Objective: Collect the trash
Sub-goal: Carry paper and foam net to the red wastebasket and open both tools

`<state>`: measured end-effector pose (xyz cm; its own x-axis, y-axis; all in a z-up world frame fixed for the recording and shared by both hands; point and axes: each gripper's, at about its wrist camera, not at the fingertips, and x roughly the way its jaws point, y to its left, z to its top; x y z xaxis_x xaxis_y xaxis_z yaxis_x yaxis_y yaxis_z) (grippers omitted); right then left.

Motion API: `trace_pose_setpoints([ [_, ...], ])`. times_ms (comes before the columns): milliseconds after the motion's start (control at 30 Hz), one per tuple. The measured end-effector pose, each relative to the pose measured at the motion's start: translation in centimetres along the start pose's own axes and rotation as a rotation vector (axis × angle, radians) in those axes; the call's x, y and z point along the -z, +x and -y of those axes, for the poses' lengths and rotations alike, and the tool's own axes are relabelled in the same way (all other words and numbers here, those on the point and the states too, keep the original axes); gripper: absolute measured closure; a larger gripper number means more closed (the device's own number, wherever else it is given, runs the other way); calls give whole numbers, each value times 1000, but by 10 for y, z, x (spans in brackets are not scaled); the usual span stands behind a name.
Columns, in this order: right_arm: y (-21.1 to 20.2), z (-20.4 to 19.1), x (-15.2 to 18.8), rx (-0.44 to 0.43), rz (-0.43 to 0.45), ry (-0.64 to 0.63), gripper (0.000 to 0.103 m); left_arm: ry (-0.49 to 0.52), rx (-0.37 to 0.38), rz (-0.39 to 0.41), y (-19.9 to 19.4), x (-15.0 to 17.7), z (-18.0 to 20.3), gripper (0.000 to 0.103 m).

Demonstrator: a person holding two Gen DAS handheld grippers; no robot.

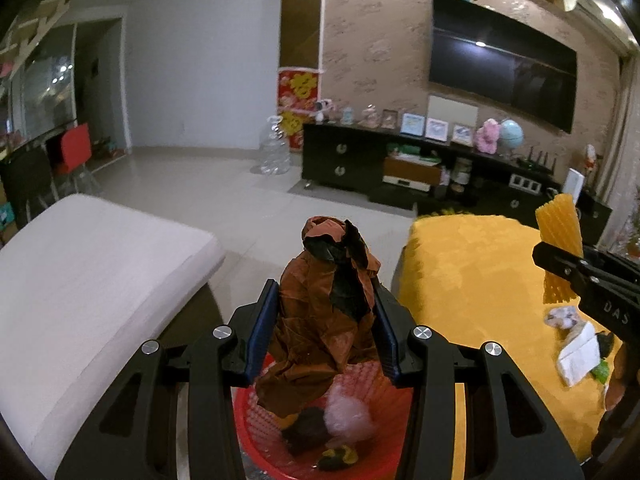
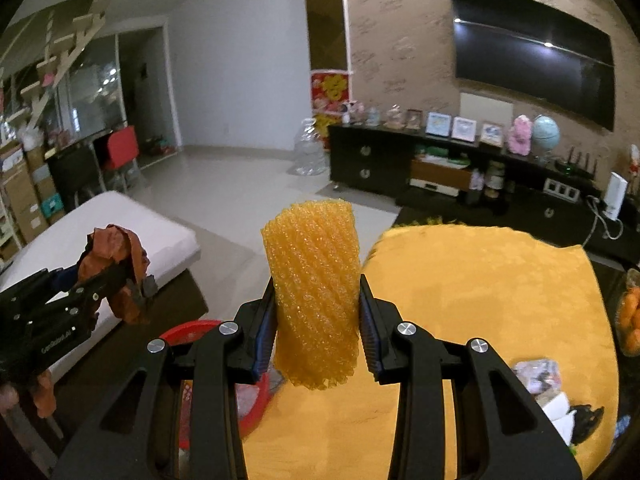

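Brown crumpled paper [image 1: 326, 304] sits clamped in the left gripper [image 1: 325, 332] above the red basket [image 1: 372, 380]; the right gripper [image 2: 318, 320] grips yellow foam netting [image 2: 314, 296] over the yellow-covered surface [image 2: 500, 280].

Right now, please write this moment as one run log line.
left gripper: shut on brown paper wad, above red basket | right gripper: shut on yellow foam net | more trash on yellow table

Both wrist cameras sit close behind their jaws, angled downward toward the black wall-mounted television [image 1: 504, 54]; each catches the yellow-clothed table [image 2: 480, 280] and the other's gripper.
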<state>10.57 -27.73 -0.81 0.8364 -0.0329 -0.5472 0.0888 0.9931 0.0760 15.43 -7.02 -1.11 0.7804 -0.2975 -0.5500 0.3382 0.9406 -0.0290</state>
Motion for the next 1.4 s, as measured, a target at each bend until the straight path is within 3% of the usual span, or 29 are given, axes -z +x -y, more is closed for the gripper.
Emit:
trace_pose_setpoints([
  [700, 72, -66, 44, -171, -200, -78, 67, -4, -53, -197, 54, 52, -39, 60],
  [1033, 89, -78, 62, -228, -278, -74, 66, -9, -41, -217, 57, 56, -43, 60],
  [1200, 99, -74, 67, -271, -323, -50, 53, -10, -46, -236, 61, 60, -46, 59],
  [1333, 102, -73, 72, -292, -352, -16, 49, -19, -37, -250, 62, 61, -46, 58],
  [1400, 100, -71, 71, -289, -347, -10, 44, -16, -27, -250, 60, 61, -44, 52],
])
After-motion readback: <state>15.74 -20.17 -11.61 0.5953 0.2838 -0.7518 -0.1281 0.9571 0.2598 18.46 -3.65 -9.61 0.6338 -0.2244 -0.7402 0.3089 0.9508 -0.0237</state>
